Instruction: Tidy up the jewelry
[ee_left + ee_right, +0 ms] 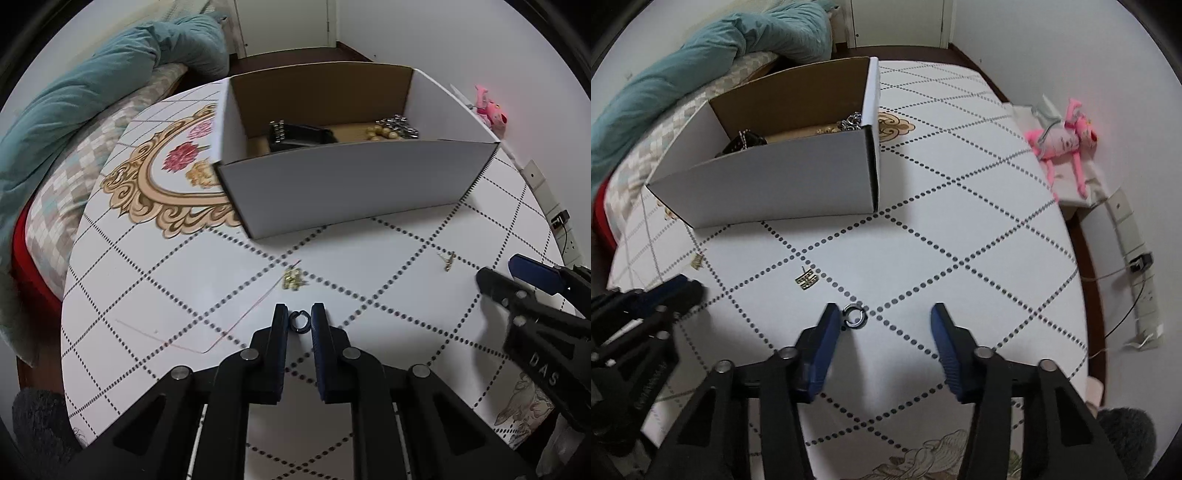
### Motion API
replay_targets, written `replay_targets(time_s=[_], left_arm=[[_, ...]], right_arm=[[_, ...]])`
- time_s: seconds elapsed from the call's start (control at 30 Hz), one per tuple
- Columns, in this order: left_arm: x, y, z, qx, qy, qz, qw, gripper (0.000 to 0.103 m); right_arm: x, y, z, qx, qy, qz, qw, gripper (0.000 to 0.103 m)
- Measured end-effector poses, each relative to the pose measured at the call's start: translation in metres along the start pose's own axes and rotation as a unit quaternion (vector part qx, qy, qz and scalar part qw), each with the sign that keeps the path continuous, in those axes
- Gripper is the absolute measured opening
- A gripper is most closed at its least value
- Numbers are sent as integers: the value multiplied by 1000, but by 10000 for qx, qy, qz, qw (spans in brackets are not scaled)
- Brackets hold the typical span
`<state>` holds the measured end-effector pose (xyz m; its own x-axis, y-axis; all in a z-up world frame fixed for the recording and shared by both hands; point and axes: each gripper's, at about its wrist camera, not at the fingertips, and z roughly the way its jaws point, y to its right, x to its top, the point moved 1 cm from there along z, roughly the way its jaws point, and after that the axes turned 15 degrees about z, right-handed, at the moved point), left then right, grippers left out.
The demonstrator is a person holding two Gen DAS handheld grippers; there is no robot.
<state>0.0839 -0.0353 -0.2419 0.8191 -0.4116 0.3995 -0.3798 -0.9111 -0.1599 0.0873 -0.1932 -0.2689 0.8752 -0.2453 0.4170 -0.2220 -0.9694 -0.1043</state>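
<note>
My left gripper (299,320) is narrowed around a small dark ring (299,321) at its fingertips, just above the table. My right gripper (884,320) is open and empty; a second small ring (854,316) lies on the table by its left finger. A gold earring (293,278) and a thin red thread (236,321) lie ahead of the left gripper. Another gold earring (808,280) lies ahead of the right gripper, also in the left wrist view (448,260). A white cardboard box (354,184) holds beads, chains and a dark case; it also shows in the right wrist view (783,184).
The table (960,221) has a white cloth with dotted diamond lines and an ornate gold pattern. A bed with a teal quilt (92,92) stands to the left. A pink plush toy (1063,140) and a power strip (1141,280) lie to the right.
</note>
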Motion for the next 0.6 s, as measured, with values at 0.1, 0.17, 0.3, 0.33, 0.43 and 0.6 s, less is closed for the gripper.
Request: replay_targets(time_s=[0.1, 0.17, 0.3, 0.33, 0.43, 0.6], left_arm=[[-2, -3, 0, 8, 13, -39, 10000, 10], [-3, -3, 0, 21, 17, -36, 10000, 10], [-3, -1, -1, 26, 23, -58, 10000, 10], [-3, -2, -2, 9, 17, -80, 10000, 10], [-4, -6, -4, -66, 22, -132, 9999, 10], [1, -11, -25, -280, 177, -276, 9991, 10]], right_arm=[[0, -3, 0, -12, 89, -35, 10000, 19], [0, -5, 0, -34, 125, -74, 9999, 13], [0, -4, 0, -18, 147, -34, 9999, 13], [0, -3, -1, 15, 139, 3, 9999, 12], [0, 4, -3, 180, 102, 164, 9997, 12], [7, 17, -25, 599, 106, 544, 9967, 12]])
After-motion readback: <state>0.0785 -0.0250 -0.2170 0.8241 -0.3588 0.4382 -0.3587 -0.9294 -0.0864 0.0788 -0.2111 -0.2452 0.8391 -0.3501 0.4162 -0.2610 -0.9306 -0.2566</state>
